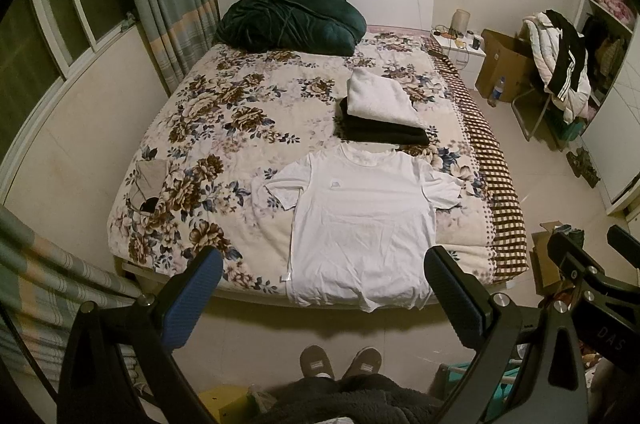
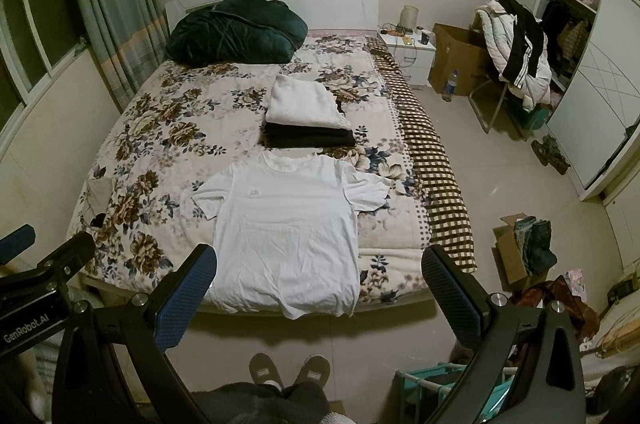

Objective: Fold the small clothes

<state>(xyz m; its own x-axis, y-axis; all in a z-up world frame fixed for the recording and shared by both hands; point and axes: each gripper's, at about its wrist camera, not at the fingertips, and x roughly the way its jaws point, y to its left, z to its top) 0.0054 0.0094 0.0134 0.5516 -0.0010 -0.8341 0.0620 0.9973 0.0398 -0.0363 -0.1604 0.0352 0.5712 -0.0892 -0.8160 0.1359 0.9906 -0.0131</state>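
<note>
The wide bed with the floral brown-and-cream blanket [image 1: 224, 111] fills most of both views. At its head, against the white headboard, lies a bulky dark green velvet quilt [image 1: 288, 19]. Along the bed's right edge runs a brown-and-cream checked blanket strip [image 1: 492, 159].

The short-sleeved white cotton T-shirt [image 1: 360, 224] lies face up and spread flat near the foot of the bed, collar toward the headboard, sleeves out to both sides, hem hanging slightly over the foot edge. Just beyond its collar sits a stack of folded clothes: a folded white garment [image 1: 380, 99] on top of a folded black garment [image 1: 384, 133].

A small beige garment [image 1: 150, 179] lies crumpled near the left edge of the bed, well apart from the T-shirt.

My left gripper [image 1: 324, 288] hovers above the foot of the bed, its blue-padded fingers [image 1: 192, 300] spread wide with nothing between them. My right gripper [image 2: 320, 288] hovers beside it at the same level, likewise spread wide and empty. Neither touches the T-shirt.

My two grey slippers [image 2: 290, 370] stand on the tiled floor below the bed edge.
</note>
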